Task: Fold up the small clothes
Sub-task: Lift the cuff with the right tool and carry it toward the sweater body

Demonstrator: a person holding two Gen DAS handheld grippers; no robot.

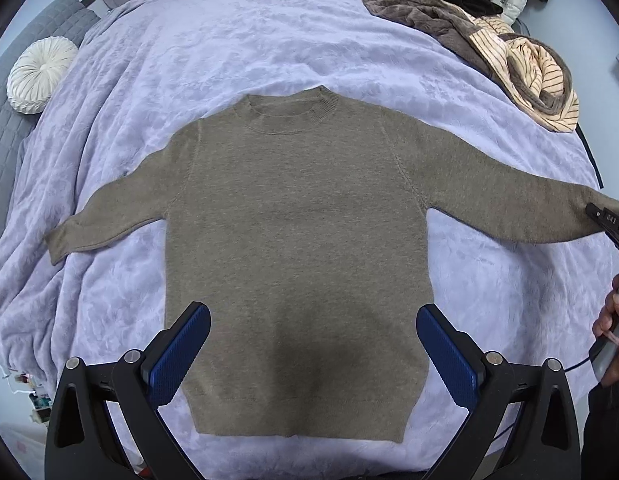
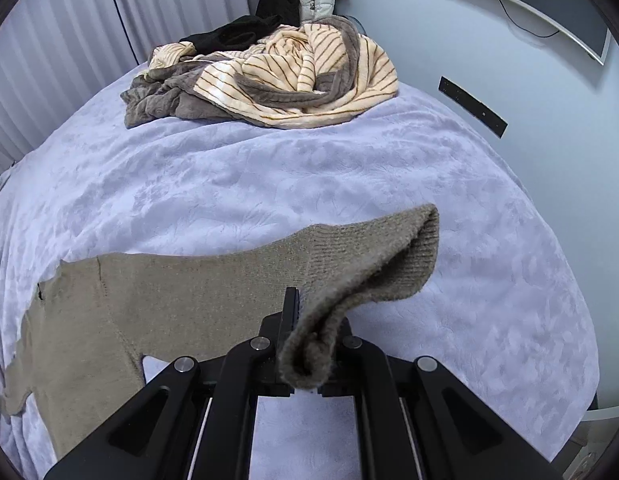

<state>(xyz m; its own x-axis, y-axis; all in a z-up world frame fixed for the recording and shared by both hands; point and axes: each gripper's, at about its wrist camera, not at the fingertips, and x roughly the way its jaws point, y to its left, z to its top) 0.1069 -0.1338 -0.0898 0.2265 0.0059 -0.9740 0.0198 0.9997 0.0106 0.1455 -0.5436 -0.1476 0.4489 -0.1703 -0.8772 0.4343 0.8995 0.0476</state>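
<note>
An olive-brown knit sweater point(image 1: 297, 240) lies flat, face up, on the lilac bedspread point(image 1: 229, 40), collar away from me, both sleeves spread out. My left gripper point(image 1: 313, 344) is open, blue pads wide apart, hovering over the sweater's lower body near the hem. My right gripper point(image 2: 309, 320) is shut on the cuff of the sweater's right sleeve point(image 2: 369, 256), lifting it slightly off the bed; the cuff folds over the fingers. The right gripper shows in the left wrist view point(image 1: 605, 220) at the sleeve end, at the far right.
A heap of striped cream and brown-grey fleece clothes point(image 2: 277, 80) with black garments lies at the far corner of the bed point(image 1: 509, 52). A white round cushion point(image 1: 39, 76) sits on a grey sofa at left. A wall and monitor point(image 2: 549, 4) are on the right.
</note>
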